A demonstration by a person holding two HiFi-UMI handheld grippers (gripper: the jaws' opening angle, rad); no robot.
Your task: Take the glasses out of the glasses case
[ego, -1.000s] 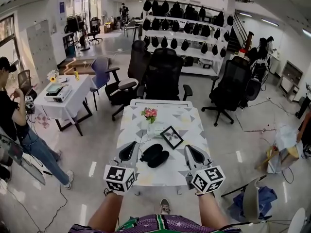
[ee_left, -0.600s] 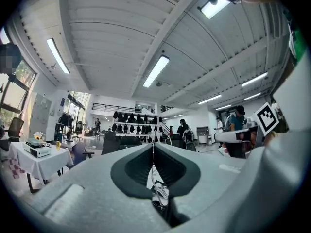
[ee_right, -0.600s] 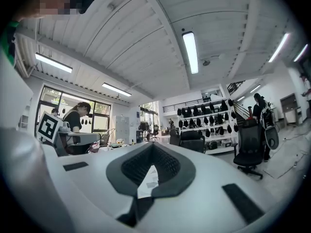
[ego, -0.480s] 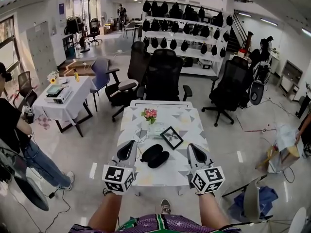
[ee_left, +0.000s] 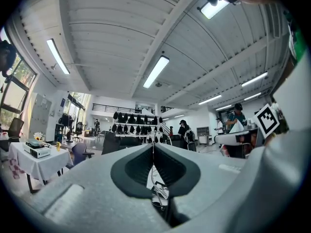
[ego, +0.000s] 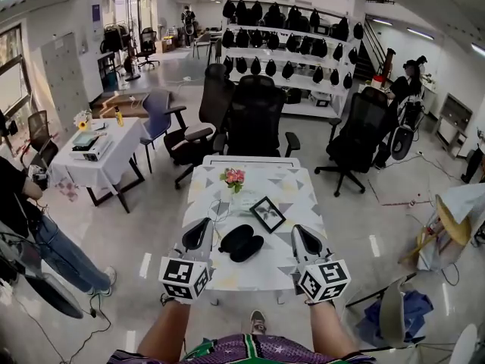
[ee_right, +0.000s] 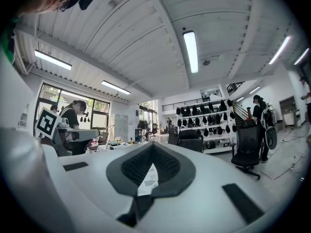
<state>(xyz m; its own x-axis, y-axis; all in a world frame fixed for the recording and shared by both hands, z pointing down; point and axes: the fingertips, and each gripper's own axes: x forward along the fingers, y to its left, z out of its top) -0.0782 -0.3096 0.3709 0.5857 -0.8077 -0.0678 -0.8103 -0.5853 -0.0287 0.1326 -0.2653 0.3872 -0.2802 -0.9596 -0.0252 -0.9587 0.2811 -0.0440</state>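
Wide workroom, pale floor, strip lights overhead. At the far left stands a person in a dark top and jeans (ego: 21, 207), beside a small side table with a white cloth (ego: 114, 165). Far centre are black office chairs (ego: 254, 116), with a white shelving rack of black bags (ego: 292, 51) behind them.

Near centre is a table with a white top patterned in grey triangles (ego: 297, 196).

The left gripper (ego: 204, 224) hangs over the table's near left edge, and its square-marker cube (ego: 186, 277) is closest to the person. In the left gripper view (ee_left: 153, 148) the jaws meet at their tips with nothing between them.

The black oval glasses case (ego: 241, 243) lies on the tabletop between the two grippers, touched by neither. It shows as two dark lobes side by side. Its contents cannot be made out.

Farther back on the table stands a clear vase of pink flowers (ego: 233, 179). A black-framed picture (ego: 267, 214) lies just right of it.

The right gripper (ego: 297, 230) is over the near right edge, marker cube (ego: 324, 279) nearest. In the right gripper view (ee_right: 153, 147) the jaws are pressed together at the tips and empty.
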